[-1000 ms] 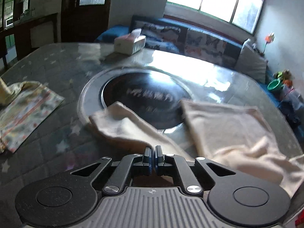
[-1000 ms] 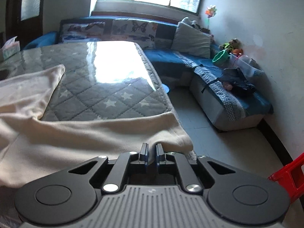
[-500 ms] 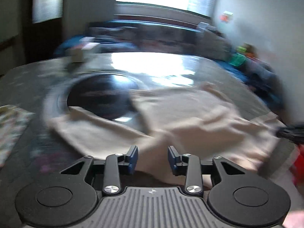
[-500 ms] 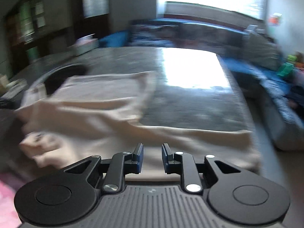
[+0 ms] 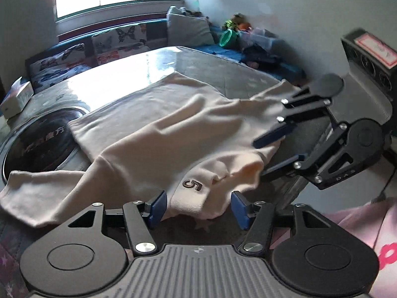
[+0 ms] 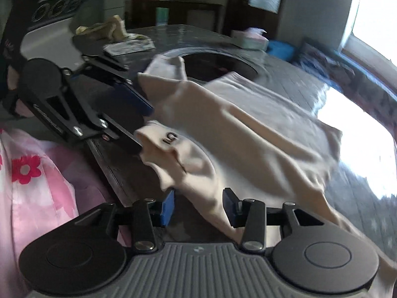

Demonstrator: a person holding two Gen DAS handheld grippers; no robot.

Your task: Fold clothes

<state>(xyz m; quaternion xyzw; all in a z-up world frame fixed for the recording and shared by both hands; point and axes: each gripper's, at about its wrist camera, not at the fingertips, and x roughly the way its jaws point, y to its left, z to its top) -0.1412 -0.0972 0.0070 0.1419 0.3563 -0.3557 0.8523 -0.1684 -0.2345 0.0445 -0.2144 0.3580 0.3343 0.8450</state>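
Observation:
A cream garment (image 5: 178, 134) with a brown "5" patch (image 5: 192, 185) lies rumpled on the table, one part spread flat, a sleeve trailing left. My left gripper (image 5: 197, 208) is open, its jaws on either side of the folded edge with the patch. My right gripper (image 6: 198, 206) is open too, over the garment's (image 6: 248, 134) near edge. Each gripper shows in the other's view, the right one (image 5: 273, 151) at the garment's right side, the left one (image 6: 139, 126) beside the patch (image 6: 171, 137).
The table has a quilted star cover under glass (image 5: 223, 74) and a dark round inset (image 5: 42, 141). A tissue box (image 5: 17, 96) stands at the far left. Folded floral cloth (image 6: 129, 46) lies at the far side. A sofa (image 5: 124, 39) runs under the window. The person's pink floral clothing (image 6: 29, 186) is close by.
Both grippers were shut on the garment a second ago and have opened. Both have swung round to face the garment's near edge and each other.

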